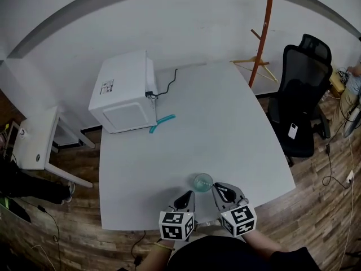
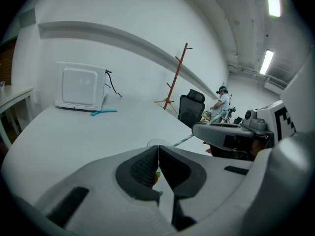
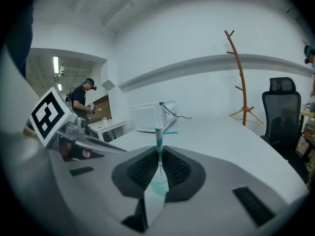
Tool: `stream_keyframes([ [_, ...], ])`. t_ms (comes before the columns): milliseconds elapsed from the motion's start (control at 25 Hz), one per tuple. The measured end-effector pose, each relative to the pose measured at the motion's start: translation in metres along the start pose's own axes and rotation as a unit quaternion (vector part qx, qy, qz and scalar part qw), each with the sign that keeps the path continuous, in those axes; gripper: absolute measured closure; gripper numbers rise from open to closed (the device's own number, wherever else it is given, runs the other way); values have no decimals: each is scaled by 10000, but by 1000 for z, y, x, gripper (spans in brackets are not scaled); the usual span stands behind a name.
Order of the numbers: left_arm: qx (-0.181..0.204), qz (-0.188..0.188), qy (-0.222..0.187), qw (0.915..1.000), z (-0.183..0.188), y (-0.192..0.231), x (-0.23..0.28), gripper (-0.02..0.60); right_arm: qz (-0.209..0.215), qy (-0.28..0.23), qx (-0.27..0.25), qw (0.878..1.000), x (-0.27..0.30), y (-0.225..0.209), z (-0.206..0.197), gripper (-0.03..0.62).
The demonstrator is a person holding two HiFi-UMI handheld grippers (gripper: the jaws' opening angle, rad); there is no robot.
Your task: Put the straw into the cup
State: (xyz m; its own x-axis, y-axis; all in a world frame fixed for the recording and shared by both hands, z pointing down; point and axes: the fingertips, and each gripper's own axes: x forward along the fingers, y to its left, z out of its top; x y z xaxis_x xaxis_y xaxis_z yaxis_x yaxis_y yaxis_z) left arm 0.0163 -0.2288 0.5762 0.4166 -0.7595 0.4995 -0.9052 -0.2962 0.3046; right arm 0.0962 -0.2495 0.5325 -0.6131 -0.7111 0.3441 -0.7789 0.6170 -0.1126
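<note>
Holding striped straw point(image 3: 158, 136) at cup point(image 1: 203, 181) on tabletop point(image 1: 225, 129).
Right tongs point(image 3: 159, 154) pinched tight on upright straw; left tongs point(image 2: 158, 149) pressed fully together, empty, just beside cup.

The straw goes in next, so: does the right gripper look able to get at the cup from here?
Probably yes. The cup stands just ahead of the right gripper, which is shut on the straw, with nothing between them; the left gripper sits to the side, not across.
</note>
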Motion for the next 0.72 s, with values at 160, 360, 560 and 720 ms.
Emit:
stream_keyframes([
  [160,-107,134,15,9999,-3,4,-1,561,160,143,-29,9998,10,2,-8,553],
  [360,-184,289,56,9994,-10,8,-2,561,306,308,-97,9990,19,4,-19,553],
  [560,-204,377,65,9991,-11,12,-5,561,380,482,-167,9980,29,3,-32,553],
  [720,-198,407,78,9989,-13,14,-6,561,390,557,-171,9975,34,2,-41,553],
])
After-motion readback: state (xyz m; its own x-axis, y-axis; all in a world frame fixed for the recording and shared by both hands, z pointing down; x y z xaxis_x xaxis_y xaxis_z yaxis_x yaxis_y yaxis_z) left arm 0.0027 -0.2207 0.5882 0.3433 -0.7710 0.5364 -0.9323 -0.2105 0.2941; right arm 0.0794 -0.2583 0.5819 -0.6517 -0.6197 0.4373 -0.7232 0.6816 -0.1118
